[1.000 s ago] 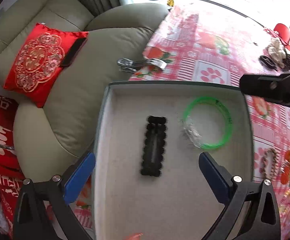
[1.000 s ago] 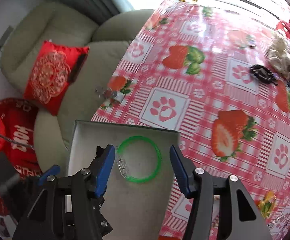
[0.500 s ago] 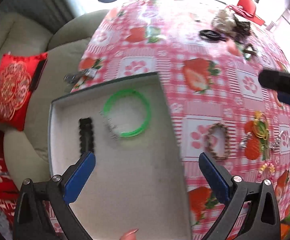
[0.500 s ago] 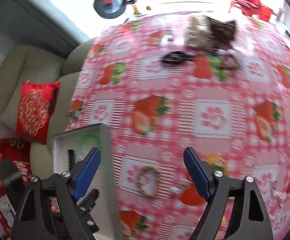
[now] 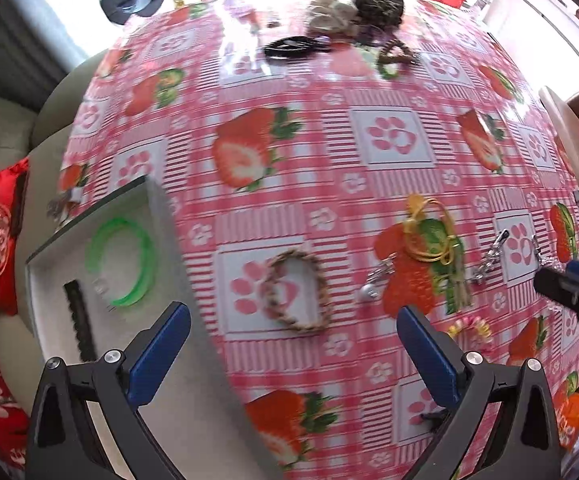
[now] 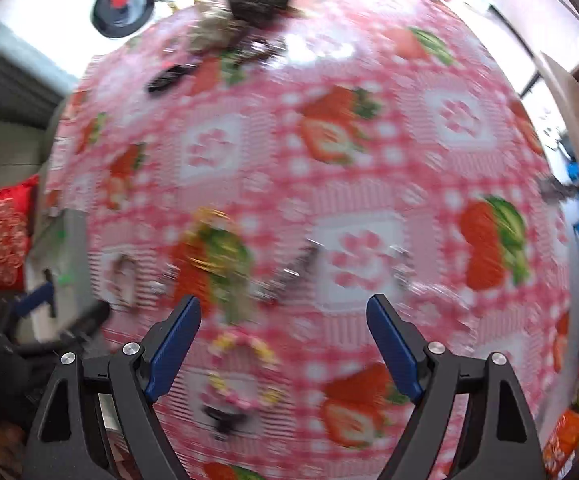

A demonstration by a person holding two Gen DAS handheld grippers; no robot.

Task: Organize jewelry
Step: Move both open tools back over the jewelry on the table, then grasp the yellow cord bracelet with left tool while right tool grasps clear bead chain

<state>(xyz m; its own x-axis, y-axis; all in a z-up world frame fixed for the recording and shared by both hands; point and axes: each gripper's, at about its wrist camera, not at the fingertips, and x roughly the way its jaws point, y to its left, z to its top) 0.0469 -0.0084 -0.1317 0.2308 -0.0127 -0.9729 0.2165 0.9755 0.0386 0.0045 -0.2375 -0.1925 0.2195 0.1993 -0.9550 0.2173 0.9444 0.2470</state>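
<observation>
Both tongs stood wide and empty. The left gripper (image 5: 292,344) hung over the tablecloth (image 5: 393,184) just right of the grey tray (image 5: 161,216), with the braided bracelet (image 5: 299,292) lying between and a little beyond its fingers. The right gripper (image 6: 283,340) hovered farther from the tray, above a pastel bead bracelet (image 6: 241,372), touching nothing.

The tray already held a green bangle (image 5: 123,262) and a black hair clip (image 5: 78,326). The jewelry not yet sorted lay on the cloth to the right of the tray: the braided bracelet nearest, then a small silver charm (image 5: 371,286), a gold cord (image 5: 429,232) and a silver chain (image 5: 493,254).

The likely trouble was a poor pick. The right wrist picture was smeared, so closing from such a hasty approach could miss the beads or snag the cloth. The two grippers also worked near each other and could collide over the same cluster.

The left wrist view showed the tray's contents sharply; the right wrist view showed the tray (image 6: 63,240) only as a blurred edge, but revealed the bead bracelet under its own fingers.
</observation>
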